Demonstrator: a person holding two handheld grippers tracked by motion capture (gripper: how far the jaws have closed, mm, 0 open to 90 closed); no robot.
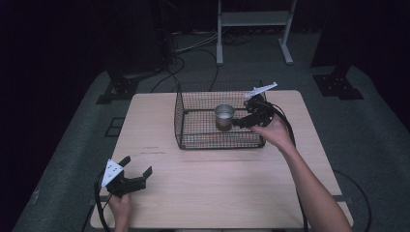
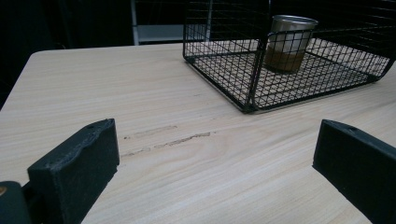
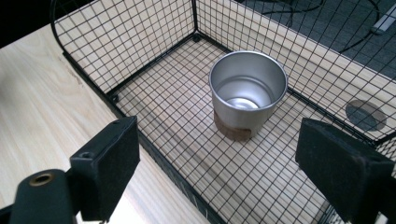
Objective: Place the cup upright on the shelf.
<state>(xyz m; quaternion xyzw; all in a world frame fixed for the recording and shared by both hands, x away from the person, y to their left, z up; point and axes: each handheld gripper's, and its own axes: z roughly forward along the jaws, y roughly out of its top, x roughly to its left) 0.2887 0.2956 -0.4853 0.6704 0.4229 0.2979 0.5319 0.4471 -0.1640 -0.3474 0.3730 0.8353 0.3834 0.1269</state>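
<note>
While the tabletop is mostly bare light wood, the black wire basket sits toward its far edge, right of centre, open at the top. Metal cup stands upright inside it, on the mesh floor nearer the basket's right wall, mouth up, empty, with a brown band around the base.

Right gripper reaches in over the basket's right side, just beside the cup. Its jaws stand open with a clear gap and nothing between them; the cup lies ahead, apart from both pads.

Left gripper rests near the tabletop's front-left corner, jaws spread wide, holding nothing, well apart from the basket.

Handling guess: thin-walled steel, so light and rigid, not fragile, but smooth and tapered, so likely slippery. Best bet is pinching one wall at the rim, one pad inside and one outside, or spanning the lower body near the brown band. It could tip if nudged sideways.
</note>
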